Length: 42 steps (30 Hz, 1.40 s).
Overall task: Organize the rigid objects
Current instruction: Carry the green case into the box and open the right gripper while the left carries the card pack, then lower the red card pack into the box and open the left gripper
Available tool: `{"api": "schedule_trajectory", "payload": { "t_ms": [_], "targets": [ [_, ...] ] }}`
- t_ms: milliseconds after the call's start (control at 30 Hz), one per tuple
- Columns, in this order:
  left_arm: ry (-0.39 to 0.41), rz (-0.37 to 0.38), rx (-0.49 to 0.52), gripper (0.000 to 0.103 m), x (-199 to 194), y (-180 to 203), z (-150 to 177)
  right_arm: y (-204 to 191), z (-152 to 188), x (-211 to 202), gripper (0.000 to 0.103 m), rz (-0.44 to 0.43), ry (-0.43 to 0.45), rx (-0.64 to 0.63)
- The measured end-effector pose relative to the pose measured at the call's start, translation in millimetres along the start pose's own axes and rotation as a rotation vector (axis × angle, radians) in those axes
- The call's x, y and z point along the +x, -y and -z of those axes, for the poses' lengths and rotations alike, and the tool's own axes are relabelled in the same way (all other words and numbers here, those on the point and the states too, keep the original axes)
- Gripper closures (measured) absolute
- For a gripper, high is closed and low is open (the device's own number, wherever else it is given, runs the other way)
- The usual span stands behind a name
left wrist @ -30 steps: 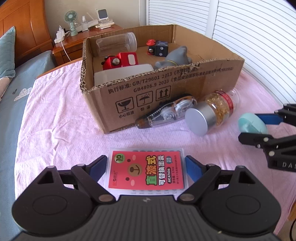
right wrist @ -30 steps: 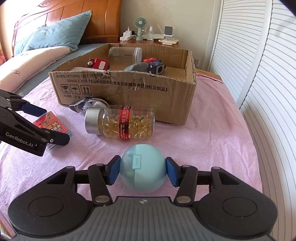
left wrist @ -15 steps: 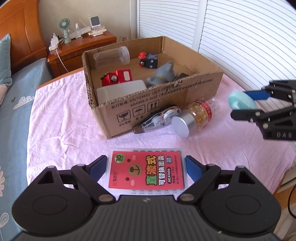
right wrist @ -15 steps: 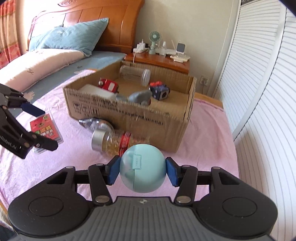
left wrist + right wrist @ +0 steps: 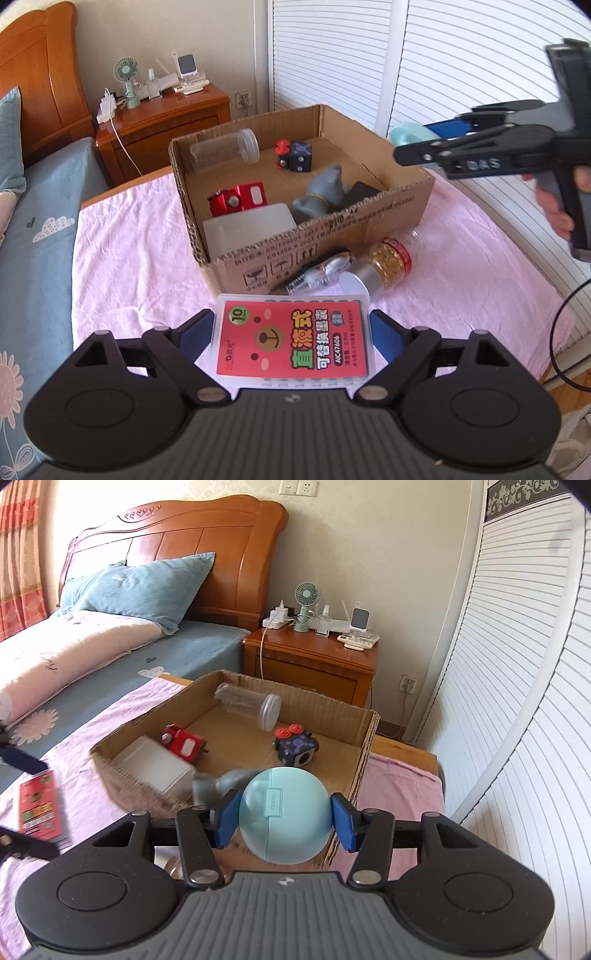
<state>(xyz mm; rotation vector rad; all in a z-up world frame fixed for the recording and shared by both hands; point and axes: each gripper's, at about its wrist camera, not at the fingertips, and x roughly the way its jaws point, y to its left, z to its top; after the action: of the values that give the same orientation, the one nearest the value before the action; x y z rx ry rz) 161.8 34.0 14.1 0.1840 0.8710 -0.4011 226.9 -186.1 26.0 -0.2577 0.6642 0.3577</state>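
Right gripper (image 5: 284, 818): jaws clenched on the round teal case (image 5: 284, 814), held between the pads across its widest part, just above the near wall of the cardboard box (image 5: 365, 760). Probably light, hard, smooth and slippery.

Left gripper (image 5: 291, 338): jaws grasping the flat red card pack (image 5: 291, 338) by its side edges; stiff and thin, probably light.

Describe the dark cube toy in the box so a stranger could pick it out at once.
Find the open cardboard box on the pink cloth. Look in its far corner on the shutter-door side, beside the clear jar lying along the back wall. The dark cube toy sits there, navy with round holes in its faces and two red spool-shaped knobs on one side. Nothing else in the box is cube-shaped.
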Motion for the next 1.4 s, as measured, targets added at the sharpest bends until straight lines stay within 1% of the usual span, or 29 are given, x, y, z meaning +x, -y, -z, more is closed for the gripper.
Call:
{"api": "schedule_trajectory", "payload": {
  "t_ms": [100, 300, 433, 467, 500, 567, 633, 700, 767, 933, 1067, 1167, 1300, 1400],
  "targets": [
    [0.013, -0.003, -0.003, 0.014, -1.6, -3.0, -6.4, 8.4, -8.9, 25.7, 0.045, -0.014, -0.023, 0.015],
    [0.019, -0.016, -0.005, 0.014, 3.9, -8.1, -19.2, 16.0, -16.2, 74.3, 0.045, -0.018, -0.080, 0.037],
    [0.012, -0.024, -0.003, 0.014, 9.6, -9.6, -25.1, 19.1, -20.0, 94.7, 0.045, -0.014, -0.078, 0.045],
    [0.010, -0.026, -0.004, 0.014, 10.7, -9.7, -25.6, 20.3, -21.6, 96.8, 0.043, -0.005, -0.067, 0.049],
    [0.009, -0.027, -0.004, 0.014, 11.8, -10.0, -26.7, 22.0, -23.5, 98.1, 0.034, 0.002, -0.060, 0.056],
    [0.010, -0.030, -0.006, 0.014, 13.2, -11.0, -28.8, 25.6, -24.9, 94.0, 0.022, -0.001, -0.034, 0.084],
    [0.013, -0.033, -0.008, 0.014, 13.8, -11.2, -31.6, 29.5, -25.2, 86.1, 0.017, -0.012, -0.028, 0.110],
    [0.016, -0.033, -0.011, 0.014, 13.8, -11.7, -34.4, 29.8, -24.1, 76.6, 0.007, -0.004, -0.040, 0.124],
    [0.022, -0.033, -0.010, 0.014, 14.0, -11.8, -39.4, 28.0, -20.2, 62.5, 0.000, 0.016, -0.036, 0.135],
    [0.034, -0.049, -0.017, 0.014, 14.3, -11.0, -51.3, 20.0, -9.4, 30.6, 0.000, 0.044, -0.097, 0.173],
    [0.033, -0.068, -0.014, 0.014, 19.0, -8.1, -64.8, 10.4, 6.6, 11.4, 0.000, 0.060, -0.142, 0.213],
    [0.026, -0.083, -0.009, 0.014, 26.9, -7.5, -79.3, 2.7, 19.6, 0.6, 0.000, 0.073, -0.155, 0.244],
    [0.019, -0.104, 0.007, 0.014, 42.7, -6.3, -101.7, -5.4, 33.5, -9.4, 0.000, 0.060, -0.161, 0.264],
    [-0.006, -0.112, 0.008, 0.014, 60.5, -5.4, -117.0, -4.8, 42.1, -15.0, 0.000, 0.048, -0.159, 0.286]
  ]
}}
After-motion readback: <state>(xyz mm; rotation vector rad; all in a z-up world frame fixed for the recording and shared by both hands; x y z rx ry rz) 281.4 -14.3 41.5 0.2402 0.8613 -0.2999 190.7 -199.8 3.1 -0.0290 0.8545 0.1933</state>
